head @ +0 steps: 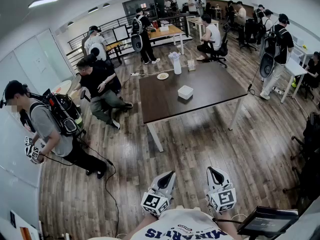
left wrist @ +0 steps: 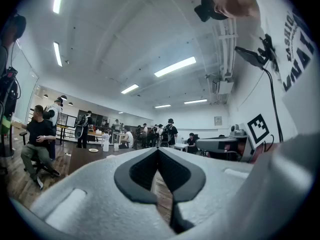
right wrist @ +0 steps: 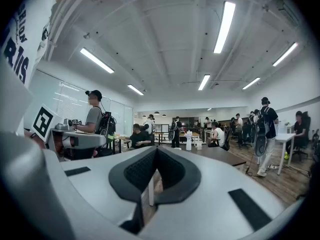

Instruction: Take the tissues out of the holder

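On the table [head: 215,91], well apart from both grippers: white holder [head: 185,92]. Left gripper [head: 169,178], right gripper [head: 214,175]: jaws together, nothing held. Risk: the light holder could be dragged if tissues are pulled unbraced.

Two grippers, left gripper [head: 169,177], right gripper [head: 212,173], one dark table [head: 215,81], one white box [head: 185,92], one plate [head: 163,76]

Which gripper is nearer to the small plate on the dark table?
Left, by a little. The left gripper points almost straight toward the plate, far short of the table; the right gripper sits beside it, offset further right of the plate.
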Demonstrator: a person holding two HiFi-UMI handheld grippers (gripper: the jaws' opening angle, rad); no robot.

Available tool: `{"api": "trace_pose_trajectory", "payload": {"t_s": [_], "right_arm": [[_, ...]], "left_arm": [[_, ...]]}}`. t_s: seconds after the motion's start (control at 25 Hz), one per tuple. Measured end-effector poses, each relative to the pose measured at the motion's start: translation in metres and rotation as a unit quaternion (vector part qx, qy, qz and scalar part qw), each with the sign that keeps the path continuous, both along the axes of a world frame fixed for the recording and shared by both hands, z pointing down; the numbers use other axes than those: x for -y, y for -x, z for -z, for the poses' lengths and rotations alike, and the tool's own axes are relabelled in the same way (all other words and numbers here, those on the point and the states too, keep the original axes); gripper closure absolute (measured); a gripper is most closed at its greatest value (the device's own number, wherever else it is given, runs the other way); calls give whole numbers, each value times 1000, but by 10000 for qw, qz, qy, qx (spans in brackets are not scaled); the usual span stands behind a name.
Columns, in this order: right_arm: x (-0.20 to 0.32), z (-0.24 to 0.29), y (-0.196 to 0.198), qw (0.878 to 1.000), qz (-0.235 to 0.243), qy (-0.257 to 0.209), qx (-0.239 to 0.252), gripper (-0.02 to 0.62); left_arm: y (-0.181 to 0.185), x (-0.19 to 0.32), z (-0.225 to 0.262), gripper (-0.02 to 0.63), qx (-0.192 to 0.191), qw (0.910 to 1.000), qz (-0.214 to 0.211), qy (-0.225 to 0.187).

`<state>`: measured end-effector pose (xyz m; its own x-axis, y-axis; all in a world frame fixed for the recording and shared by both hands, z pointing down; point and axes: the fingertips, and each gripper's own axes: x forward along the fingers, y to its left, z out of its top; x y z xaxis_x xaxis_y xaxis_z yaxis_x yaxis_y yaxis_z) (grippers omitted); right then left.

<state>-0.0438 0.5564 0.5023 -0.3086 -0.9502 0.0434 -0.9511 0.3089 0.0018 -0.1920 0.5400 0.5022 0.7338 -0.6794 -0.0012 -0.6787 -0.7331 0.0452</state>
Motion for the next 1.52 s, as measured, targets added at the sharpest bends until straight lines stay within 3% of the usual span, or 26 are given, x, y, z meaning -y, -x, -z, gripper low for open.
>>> {"api": "trace_pose_trajectory", "payload": {"t_s": [0.6,0.92,1.16,1.52], "right_arm": [[-8,-4,-29,9995,208,78,242,588],[1,-15,-68,9984,-299,19,485,586],[32,-26,-88,9985,-404,131,332,584],[128,-40,-85,9985,-502,77,217,584]], "left_arm": [[-35,-13,-2,602,76,10000,51,-26],[-53,-12,-20,601,123,9997,0,188],[-64,25,-29,603,39,9997,-52,248],[-65,134,-63,601,-113,9989,-149,437]]}}
